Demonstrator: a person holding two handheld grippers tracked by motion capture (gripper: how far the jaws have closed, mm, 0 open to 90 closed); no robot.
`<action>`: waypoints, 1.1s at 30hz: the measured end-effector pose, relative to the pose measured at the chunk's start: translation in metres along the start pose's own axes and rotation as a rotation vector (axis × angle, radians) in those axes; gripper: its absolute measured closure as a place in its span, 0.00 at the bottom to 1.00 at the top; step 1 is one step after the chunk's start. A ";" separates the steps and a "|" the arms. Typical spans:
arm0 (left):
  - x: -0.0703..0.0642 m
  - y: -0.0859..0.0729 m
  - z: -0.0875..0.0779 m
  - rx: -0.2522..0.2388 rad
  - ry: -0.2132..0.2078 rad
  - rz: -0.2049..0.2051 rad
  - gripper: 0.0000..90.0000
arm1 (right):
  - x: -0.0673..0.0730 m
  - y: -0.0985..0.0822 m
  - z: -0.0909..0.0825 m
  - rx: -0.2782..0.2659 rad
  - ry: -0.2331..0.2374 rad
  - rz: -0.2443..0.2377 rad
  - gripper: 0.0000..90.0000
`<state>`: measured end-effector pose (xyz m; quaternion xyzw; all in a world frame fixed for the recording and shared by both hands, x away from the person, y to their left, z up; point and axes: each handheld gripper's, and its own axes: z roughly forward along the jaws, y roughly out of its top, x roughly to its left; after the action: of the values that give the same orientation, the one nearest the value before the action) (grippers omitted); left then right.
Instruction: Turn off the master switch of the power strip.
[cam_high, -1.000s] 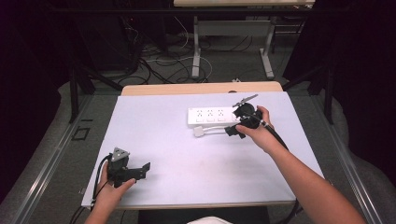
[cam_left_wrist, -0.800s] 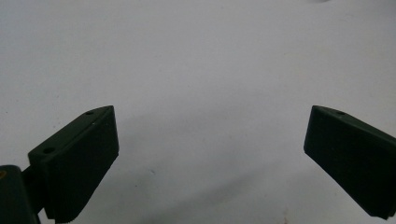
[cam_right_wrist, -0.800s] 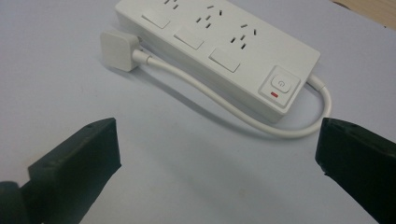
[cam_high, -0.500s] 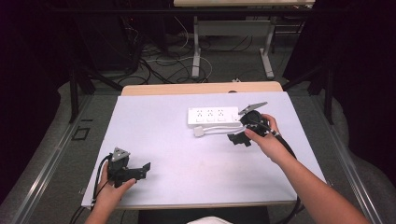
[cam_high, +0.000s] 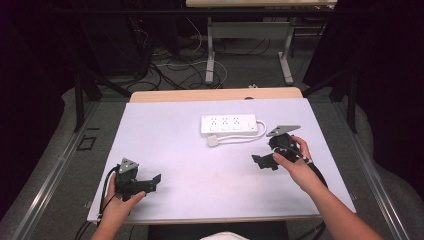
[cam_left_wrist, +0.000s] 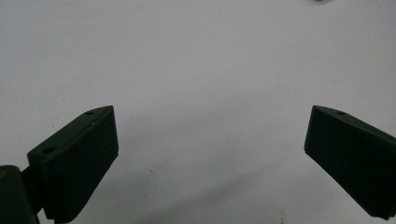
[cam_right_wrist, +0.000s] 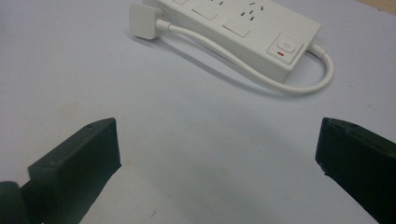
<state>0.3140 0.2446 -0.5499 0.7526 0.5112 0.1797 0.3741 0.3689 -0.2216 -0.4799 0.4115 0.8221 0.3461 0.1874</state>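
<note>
A white power strip (cam_high: 228, 124) lies at the middle back of the white table (cam_high: 190, 150), its short cable (cam_high: 245, 139) looping round to a white plug (cam_high: 213, 141) in front of it. The right gripper view has the strip (cam_right_wrist: 243, 28), its switch end and the plug (cam_right_wrist: 144, 21) beyond the jaws. My right gripper (cam_high: 261, 162) is open, low over the table, right of and nearer than the strip, holding nothing. My left gripper (cam_high: 154, 181) rests open near the front left edge, with bare table between its jaws (cam_left_wrist: 210, 154).
A wooden strip (cam_high: 215, 94) edges the table's far side. Beyond it stand metal table legs (cam_high: 210, 55) and tangled cables on the dark floor (cam_high: 165, 60). Cables trail from both grippers toward the person.
My right gripper has drawn back from the power strip's right end toward the person and the front right. The left gripper has not moved.
</note>
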 end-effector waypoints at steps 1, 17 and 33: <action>0.000 0.000 0.000 -0.003 -0.001 0.000 0.02 | -0.001 -0.004 -0.001 -0.002 -0.003 -0.001 0.00; 0.000 0.001 -0.001 -0.024 0.012 -0.010 0.00 | -0.014 -0.055 -0.013 -0.070 -0.061 0.099 0.00; 0.004 0.001 -0.005 -0.050 0.022 -0.035 0.00 | -0.031 -0.101 -0.020 -0.100 -0.149 0.203 0.00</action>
<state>0.3126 0.2497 -0.5465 0.7321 0.5237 0.1942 0.3900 0.3200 -0.2982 -0.5382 0.5073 0.7418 0.3720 0.2324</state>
